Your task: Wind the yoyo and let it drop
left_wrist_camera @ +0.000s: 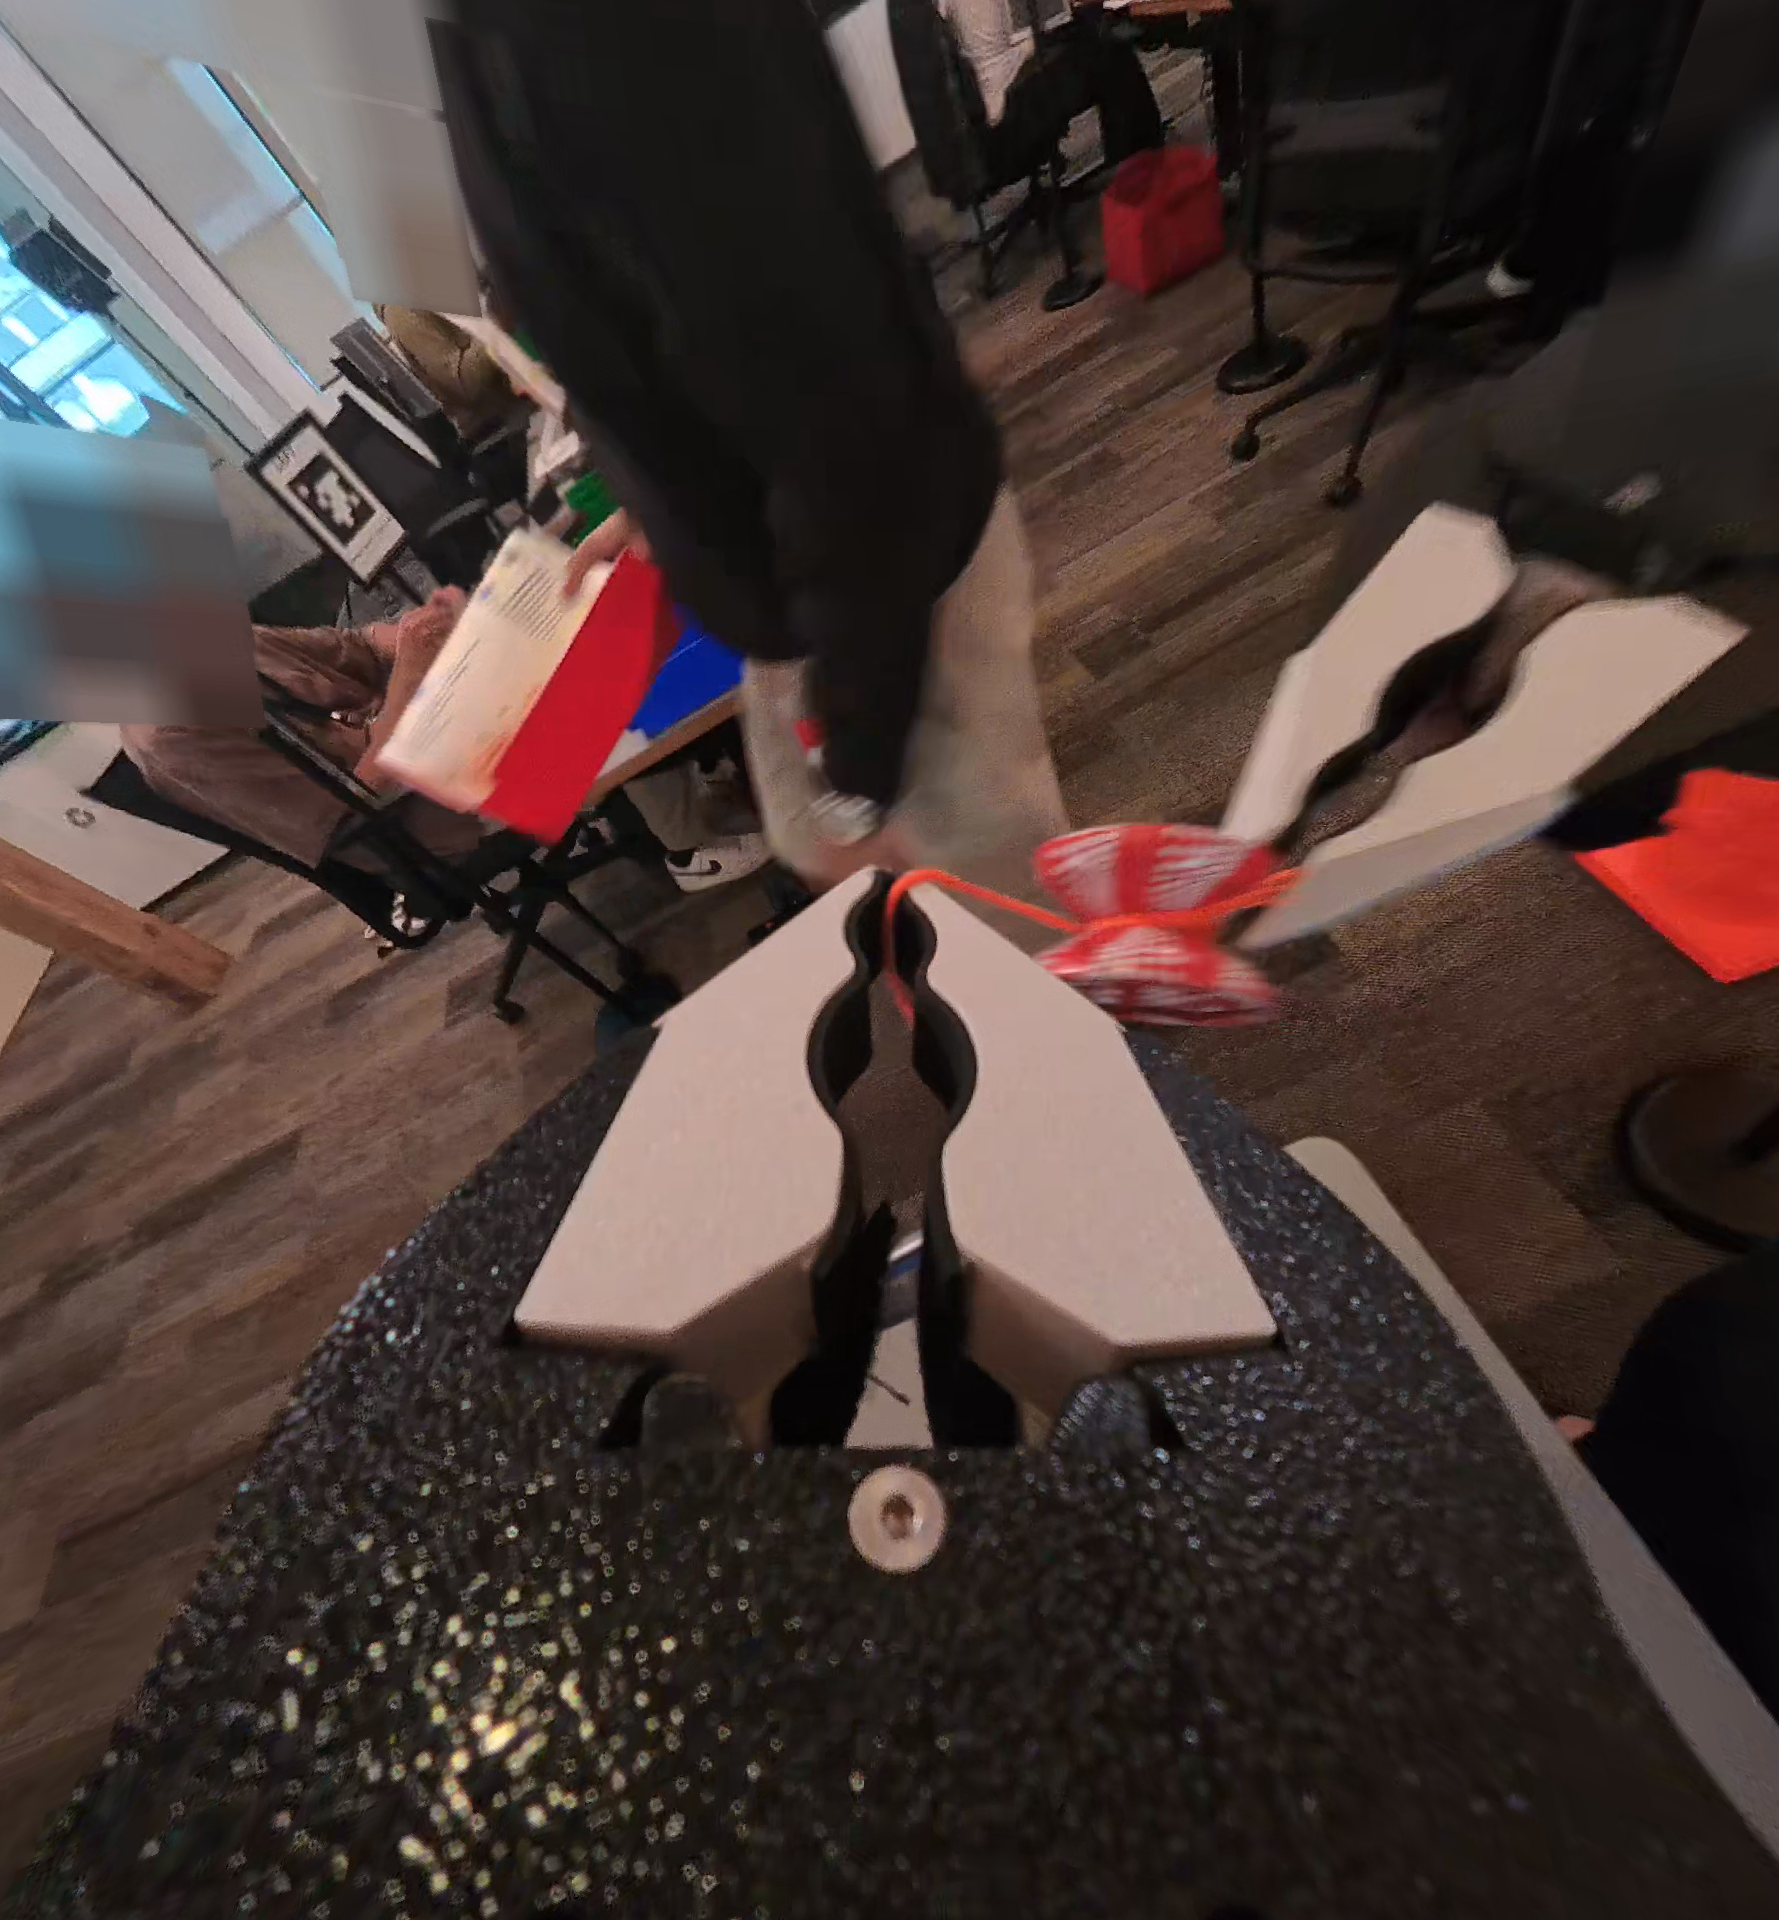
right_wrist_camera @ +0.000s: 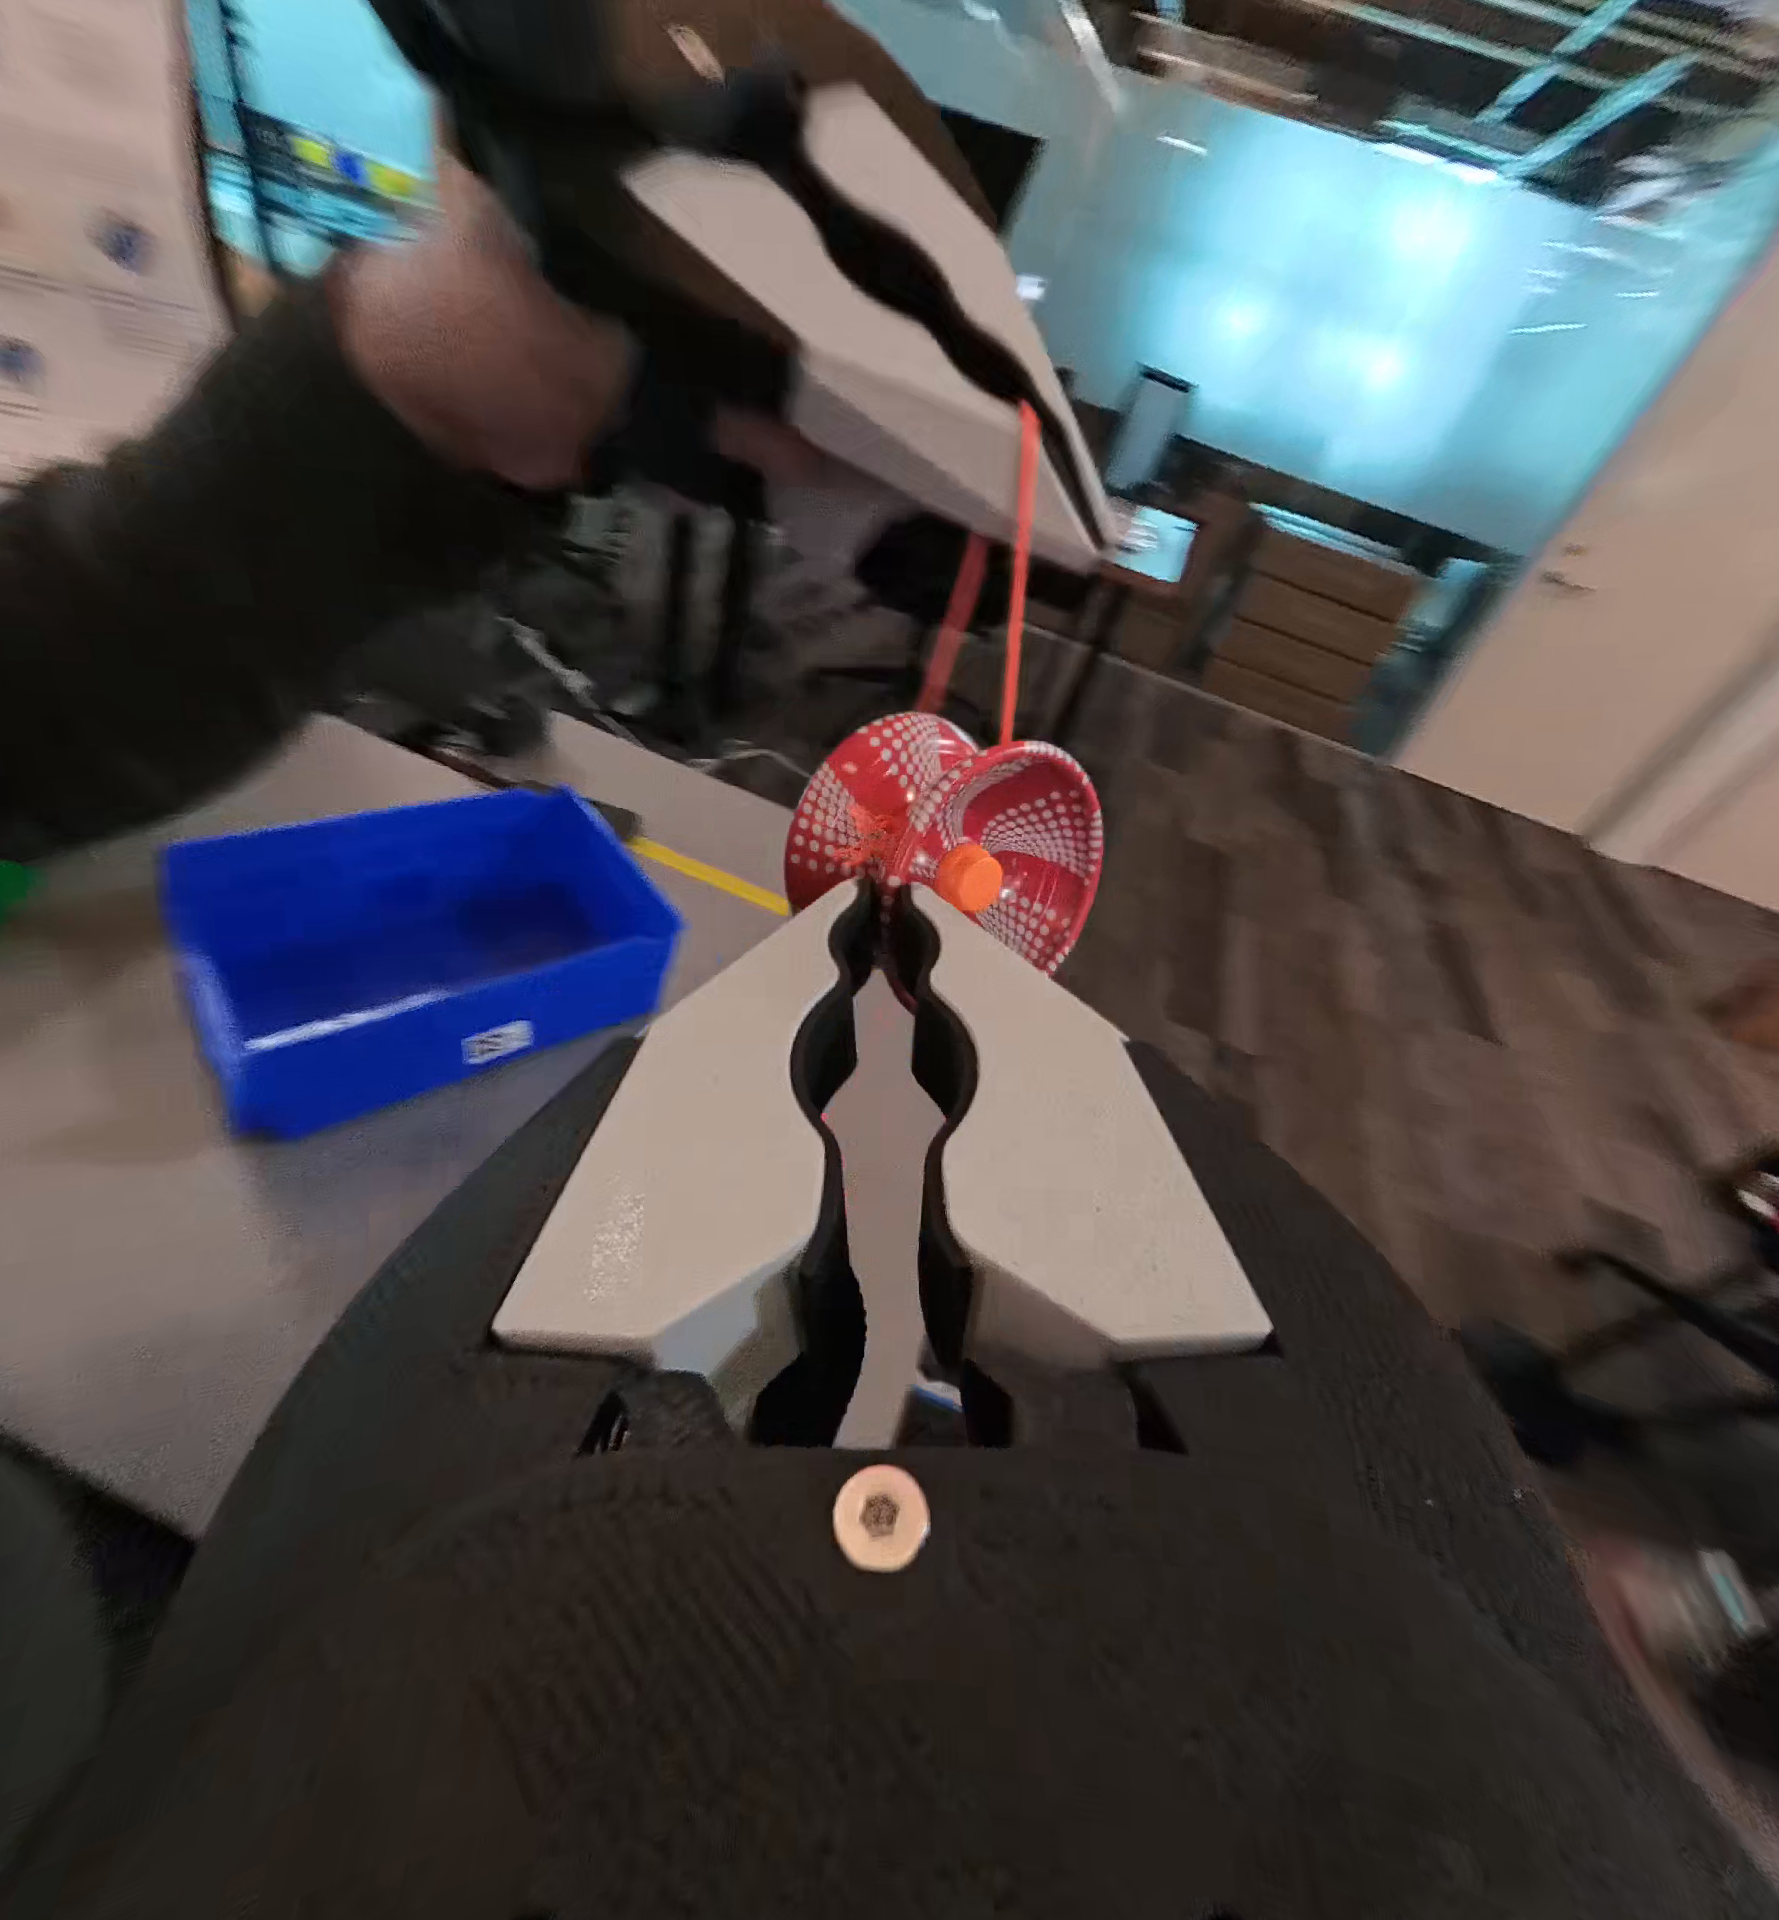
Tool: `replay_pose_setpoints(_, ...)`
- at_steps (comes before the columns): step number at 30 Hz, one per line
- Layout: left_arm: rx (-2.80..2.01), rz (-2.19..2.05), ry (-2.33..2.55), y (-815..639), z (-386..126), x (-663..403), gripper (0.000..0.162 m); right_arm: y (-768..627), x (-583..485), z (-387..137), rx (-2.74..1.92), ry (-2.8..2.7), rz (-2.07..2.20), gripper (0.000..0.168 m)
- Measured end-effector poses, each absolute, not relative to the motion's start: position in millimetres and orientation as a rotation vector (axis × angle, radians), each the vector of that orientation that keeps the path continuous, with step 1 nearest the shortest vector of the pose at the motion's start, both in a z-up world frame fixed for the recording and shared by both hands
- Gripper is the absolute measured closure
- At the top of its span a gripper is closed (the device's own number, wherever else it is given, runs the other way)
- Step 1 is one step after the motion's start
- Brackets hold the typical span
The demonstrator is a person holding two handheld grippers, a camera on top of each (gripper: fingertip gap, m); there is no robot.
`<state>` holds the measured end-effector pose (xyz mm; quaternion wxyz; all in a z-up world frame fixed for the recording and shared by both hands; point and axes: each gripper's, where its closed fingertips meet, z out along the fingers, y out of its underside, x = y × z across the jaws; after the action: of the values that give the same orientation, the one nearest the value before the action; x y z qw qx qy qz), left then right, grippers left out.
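1. Red with a white dot pattern, the yoyo [right_wrist_camera: 942,847] is sitting right at the tips of the right gripper [right_wrist_camera: 882,902], whose fingers are closed together on it; the pinch looks to be on a rim or in the groove between the halves, and motion blur keeps me from saying which.

2. Orange string [left_wrist_camera: 978,902] is running from the yoyo's middle across to the left gripper [left_wrist_camera: 893,891], whose fingers are pressed together on the cord at their very tips, with a short tail trailing down between them.

3. Seen from the right wrist, two strands are rising from the yoyo up to the left tongs above and slightly left, and an orange bead [right_wrist_camera: 971,878] is resting against the yoyo's near face.

4. Judging progress: the span of loose cord between the two tongs is short, so much of the winding appears to be done, though how much string is lying in the groove is hidden.

5. Remaining, as I read it: taking up the last slack, then opening the right tongs so the yoyo falls while the left ones are gripping the string.

6. Below and left of the right tongs, a blue bin [right_wrist_camera: 417,951] is standing on a pale table [right_wrist_camera: 85,1226]; a person in dark clothing [left_wrist_camera: 750,416] is standing beyond the left tongs.
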<state>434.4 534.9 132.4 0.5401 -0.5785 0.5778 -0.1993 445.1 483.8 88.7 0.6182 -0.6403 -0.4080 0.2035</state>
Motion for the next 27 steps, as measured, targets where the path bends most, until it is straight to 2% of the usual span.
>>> replay_pose_setpoints(3, -1.387, -0.500, 1.411, 499.7, 136.0, 454.2, 0.162, 503.6, 475.1, 93.1, -1.474, -0.767, 0.373, 0.167)
replay_pose_setpoints(5, -1.432, -0.525, 1.461, 478.4, 113.6, 462.5, 0.162, 512.6, 494.1, 103.4, -1.445, -0.629, 0.409, 0.167)
replay_pose_setpoints(12, -1.675, -0.717, 1.536, 485.8, 15.4, 496.0, 0.162, 479.5, 496.0, 138.4, -1.236, -0.561, 1.018, 0.167)
replay_pose_setpoints(14, -1.693, -0.661, 1.449, 517.2, 19.7, 495.2, 0.162, 468.2, 490.4, 133.8, -1.227, -0.674, 1.050, 0.167)
replay_pose_setpoints(17, -1.631, -0.623, 1.292, 544.6, 59.8, 486.5, 0.162, 457.9, 484.0, 109.7, -1.298, -0.885, 0.944, 0.167)
replay_pose_setpoints(21, -1.469, -0.641, 1.275, 517.5, 113.5, 487.2, 0.162, 481.2, 496.9, 80.1, -1.441, -0.951, 0.601, 0.167)
replay_pose_setpoints(24, -1.422, -0.571, 1.345, 486.6, 113.3, 496.4, 0.162, 495.6, 503.9, 87.4, -1.445, -0.852, 0.523, 0.167)
replay_pose_setpoints(27, -1.445, -0.509, 1.369, 472.9, 88.9, 499.8, 0.162, 499.1, 507.7, 103.6, -1.389, -0.747, 0.545, 0.167)
